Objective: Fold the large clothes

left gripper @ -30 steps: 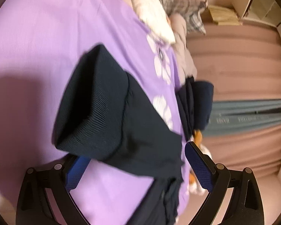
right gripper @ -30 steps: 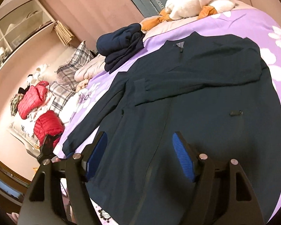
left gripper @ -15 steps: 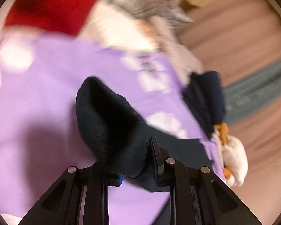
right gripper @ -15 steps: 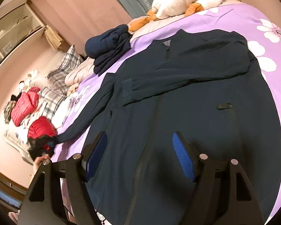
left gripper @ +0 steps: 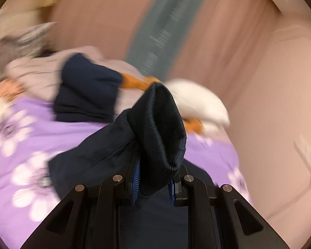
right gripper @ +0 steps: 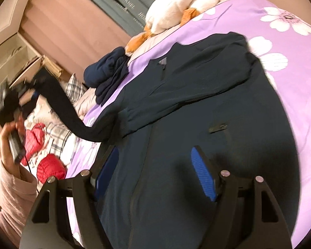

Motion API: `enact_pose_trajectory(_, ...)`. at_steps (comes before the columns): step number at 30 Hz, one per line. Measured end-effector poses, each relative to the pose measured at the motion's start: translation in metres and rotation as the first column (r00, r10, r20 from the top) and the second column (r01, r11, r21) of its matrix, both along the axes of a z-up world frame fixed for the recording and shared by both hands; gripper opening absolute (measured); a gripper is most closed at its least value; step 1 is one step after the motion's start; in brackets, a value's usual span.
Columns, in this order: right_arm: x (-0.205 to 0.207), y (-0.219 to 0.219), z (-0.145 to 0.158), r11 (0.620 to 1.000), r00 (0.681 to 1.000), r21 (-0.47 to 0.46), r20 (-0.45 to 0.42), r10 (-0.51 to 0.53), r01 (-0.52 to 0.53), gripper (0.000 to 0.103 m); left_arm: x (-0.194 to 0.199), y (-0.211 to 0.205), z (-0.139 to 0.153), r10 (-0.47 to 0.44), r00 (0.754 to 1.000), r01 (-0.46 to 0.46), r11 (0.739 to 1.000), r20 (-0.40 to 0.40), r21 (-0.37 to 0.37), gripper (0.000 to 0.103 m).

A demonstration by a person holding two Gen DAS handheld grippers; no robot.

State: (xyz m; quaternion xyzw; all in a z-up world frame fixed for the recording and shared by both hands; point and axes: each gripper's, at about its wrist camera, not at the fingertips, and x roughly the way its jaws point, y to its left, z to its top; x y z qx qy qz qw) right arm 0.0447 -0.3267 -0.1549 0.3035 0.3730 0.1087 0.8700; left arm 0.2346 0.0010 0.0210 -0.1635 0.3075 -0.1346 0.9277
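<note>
Apparently blurred, left gripper clamping sleeve cuff

A large dark navy zip-front jacket lies spread face up across the purple flowered bedspread, collar toward the head of the bed. One sleeve is folded across its chest. The other sleeve is lifted off the bed's side edge, its ribbed knit cuff raised in the air.

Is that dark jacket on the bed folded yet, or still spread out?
Mostly spread. The jacket lies flat; one sleeve is folded across it, the other sleeve is lifted by the left gripper.
</note>
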Motion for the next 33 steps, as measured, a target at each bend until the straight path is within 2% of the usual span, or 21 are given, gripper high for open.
enact_pose_trajectory(3, -0.008, -0.023, -0.003, 0.999, 0.999, 0.002, -0.006, -0.052, 0.052, 0.073, 0.025, -0.087, -0.03, -0.148, 0.985, 0.156, 0.983, -0.084, 0.092, 0.021)
enact_pose_trajectory(4, -0.012, -0.031, -0.005, 0.998, 0.997, 0.0, -0.014, -0.07, 0.07, 0.073, 0.033, -0.117, -0.049, -0.184, 0.974, 0.201, 0.971, -0.132, 0.129, 0.021)
enact_pose_trajectory(5, -0.015, -0.038, -0.006, 0.997, 0.996, -0.003, -0.021, -0.083, 0.083, 0.073, 0.039, -0.138, -0.066, -0.202, 0.964, 0.229, 0.961, -0.175, 0.156, 0.023)
enact_pose_trajectory(6, -0.018, -0.045, -0.008, 0.995, 0.995, -0.008, -0.031, -0.097, 0.097, 0.073, 0.043, -0.158, -0.085, -0.228, 0.948, 0.268, 0.948, -0.223, 0.171, 0.03)
enact_pose_trajectory(7, -0.022, -0.05, -0.01, 0.994, 0.993, -0.012, -0.04, -0.111, 0.111, 0.073, 0.045, -0.181, -0.109, -0.274, 0.919, 0.329, 0.928, -0.284, 0.172, 0.034)
enact_pose_trajectory(8, -0.025, -0.054, -0.012, 0.993, 0.992, -0.016, -0.046, -0.12, 0.119, 0.073, 0.045, -0.194, -0.121, -0.3, 0.901, 0.364, 0.916, -0.313, 0.17, 0.042)
enact_pose_trajectory(9, -0.027, -0.058, -0.014, 0.991, 0.99, -0.021, -0.053, -0.131, 0.13, 0.073, 0.042, -0.211, -0.14, -0.346, 0.87, 0.418, 0.895, -0.351, 0.155, 0.044)
enact_pose_trajectory(11, -0.03, -0.066, -0.017, 0.988, 0.986, -0.035, -0.069, -0.153, 0.15, 0.074, 0.033, -0.225, -0.161, -0.401, 0.831, 0.475, 0.872, -0.385, 0.119, 0.046)
enact_pose_trajectory(12, -0.031, -0.069, -0.019, 0.987, 0.984, -0.037, -0.074, -0.16, 0.158, 0.074, 0.025, -0.229, -0.164, -0.415, 0.821, 0.488, 0.867, -0.392, 0.105, 0.052)
enact_pose_trajectory(14, -0.029, -0.073, -0.021, 0.986, 0.983, -0.033, -0.08, -0.168, 0.166, 0.074, 0.022, -0.219, -0.166, -0.415, 0.821, 0.479, 0.874, -0.393, 0.077, 0.06)
enact_pose_trajectory(15, -0.026, -0.073, -0.021, 0.986, 0.983, -0.024, -0.083, -0.165, 0.164, 0.074, 0.021, -0.204, -0.165, -0.414, 0.825, 0.467, 0.883, -0.386, 0.051, 0.06)
enact_pose_trajectory(17, -0.015, -0.072, -0.022, 0.989, 0.985, 0.009, -0.093, -0.144, 0.146, 0.076, 0.017, -0.173, -0.159, -0.399, 0.84, 0.43, 0.903, -0.368, 0.002, 0.06)
enact_pose_trajectory(18, -0.007, -0.072, -0.022, 0.991, 0.987, 0.032, -0.093, -0.128, 0.131, 0.076, 0.015, -0.148, -0.155, -0.378, 0.855, 0.399, 0.917, -0.354, -0.017, 0.065)
enact_pose_trajectory(21, 0.019, -0.065, -0.022, 0.993, 0.991, 0.065, -0.092, -0.094, 0.1, 0.076, 0.01, -0.072, -0.151, -0.247, 0.915, 0.262, 0.965, -0.319, 0.002, 0.074)
enact_pose_trajectory(23, 0.044, -0.061, -0.02, 0.994, 0.992, 0.052, -0.088, -0.088, 0.092, 0.076, 0.007, -0.025, -0.155, -0.172, 0.931, 0.182, 0.983, -0.323, 0.001, 0.074)
enact_pose_trajectory(25, 0.076, -0.054, -0.019, 0.997, 0.993, 0.018, -0.09, -0.069, 0.071, 0.076, 0.006, 0.032, -0.17, -0.087, 0.93, 0.073, 0.996, -0.358, -0.053, 0.074)
enact_pose_trajectory(28, 0.119, -0.044, -0.021, 0.993, 0.992, -0.101, -0.102, -0.078, 0.068, 0.076, 0.003, 0.078, -0.194, -0.031, 0.911, -0.04, 0.986, -0.412, -0.161, 0.074)
enact_pose_trajectory(30, 0.143, -0.042, -0.031, 0.979, 0.982, -0.187, -0.155, -0.105, 0.075, 0.074, 0.007, 0.104, -0.214, -0.02, 0.893, -0.107, 0.961, -0.45, -0.255, 0.074)
enact_pose_trajectory(31, 0.153, -0.044, -0.038, 0.974, 0.973, -0.211, -0.194, -0.123, 0.081, 0.072, 0.011, 0.113, -0.224, -0.025, 0.885, -0.137, 0.94, -0.465, -0.312, 0.074)
enact_pose_trajectory(32, 0.162, -0.046, -0.045, 0.975, 0.966, -0.207, -0.225, -0.13, 0.083, 0.066, 0.016, 0.115, -0.233, -0.03, 0.881, -0.159, 0.921, -0.472, -0.355, 0.074)
enact_pose_trajectory(33, 0.169, -0.047, -0.052, 0.982, 0.962, -0.175, -0.245, -0.119, 0.077, 0.048, 0.02, 0.118, -0.239, -0.022, 0.879, -0.184, 0.906, -0.476, -0.382, 0.074)
